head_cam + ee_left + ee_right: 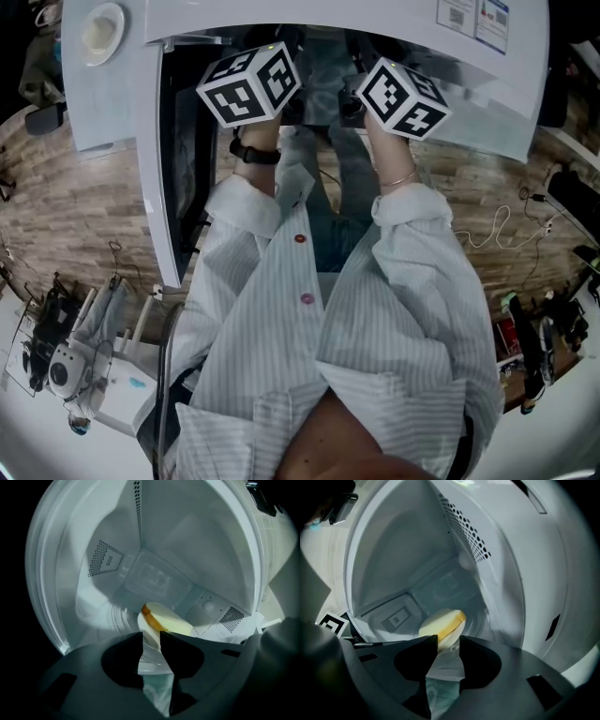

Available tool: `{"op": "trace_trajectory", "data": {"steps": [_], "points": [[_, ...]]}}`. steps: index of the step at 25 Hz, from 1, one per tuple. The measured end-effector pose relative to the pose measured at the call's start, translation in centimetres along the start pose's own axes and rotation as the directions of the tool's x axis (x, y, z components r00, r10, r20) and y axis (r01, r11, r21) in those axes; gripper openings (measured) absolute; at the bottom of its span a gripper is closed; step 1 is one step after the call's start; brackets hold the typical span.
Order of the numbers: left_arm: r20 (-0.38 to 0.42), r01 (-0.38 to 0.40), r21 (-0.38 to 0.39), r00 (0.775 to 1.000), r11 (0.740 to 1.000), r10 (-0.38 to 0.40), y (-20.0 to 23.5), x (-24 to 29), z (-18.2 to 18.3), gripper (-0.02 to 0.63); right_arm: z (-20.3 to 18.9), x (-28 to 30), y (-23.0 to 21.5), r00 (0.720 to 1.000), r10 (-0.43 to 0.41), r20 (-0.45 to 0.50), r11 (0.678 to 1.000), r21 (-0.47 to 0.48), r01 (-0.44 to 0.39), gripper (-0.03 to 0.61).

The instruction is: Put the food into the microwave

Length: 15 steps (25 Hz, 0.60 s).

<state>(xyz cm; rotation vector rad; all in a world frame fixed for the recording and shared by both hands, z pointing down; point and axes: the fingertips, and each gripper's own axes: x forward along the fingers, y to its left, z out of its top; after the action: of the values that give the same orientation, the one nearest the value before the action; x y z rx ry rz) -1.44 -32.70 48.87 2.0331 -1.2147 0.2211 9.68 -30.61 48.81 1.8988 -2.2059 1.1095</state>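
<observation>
A slice of pale food with an orange-brown crust (165, 620) (442, 623) lies on a white plate (151, 662) (446, 666) inside the white microwave cavity (187, 550) (417, 550). My left gripper (151, 637) reaches into the cavity, its jaws shut on the plate's near rim. From the other side my right gripper (448, 641) has the plate's rim between its jaws, which stand apart and do not press on it. In the head view only the marker cubes, left (251, 82) and right (403, 97), show at the oven's mouth; the fingertips are hidden inside.
The microwave door (155, 159) hangs open at the left in the head view. A small white dish (101, 33) sits on a white surface at the top left. Perforated vents (468, 531) line the cavity wall. Cables lie on the wooden floor (497, 234).
</observation>
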Motion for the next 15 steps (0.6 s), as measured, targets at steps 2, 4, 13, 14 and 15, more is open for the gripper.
{"op": "trace_trajectory", "data": {"steps": [2,4,13,14,15], "points": [[0.001,0.003,0.007,1.000,1.000,-0.003,-0.1,-0.2,0.0,0.106,0.0,-0.1,0.1,1.000,-0.014,0.000,0.999,-0.034,0.014,0.157],[0.006,0.008,0.004,1.000,1.000,-0.008,-0.3,-0.4,0.2,0.106,0.2,-0.3,0.2,1.000,-0.027,0.009,0.997,-0.067,0.028,0.166],[0.018,0.027,0.003,0.999,1.000,-0.027,-0.8,-1.8,0.0,0.106,0.3,-1.2,1.0,0.999,-0.012,0.030,0.999,-0.047,0.014,0.166],[0.020,0.030,0.003,0.999,1.000,-0.030,-1.0,-2.1,0.1,0.106,0.3,-1.3,1.2,0.999,-0.007,0.031,0.999,-0.041,0.009,0.166],[0.022,0.033,0.004,0.999,0.999,-0.033,-1.1,-2.3,0.2,0.106,0.3,-1.5,1.3,0.999,-0.003,0.032,0.999,-0.039,0.004,0.166]]}}
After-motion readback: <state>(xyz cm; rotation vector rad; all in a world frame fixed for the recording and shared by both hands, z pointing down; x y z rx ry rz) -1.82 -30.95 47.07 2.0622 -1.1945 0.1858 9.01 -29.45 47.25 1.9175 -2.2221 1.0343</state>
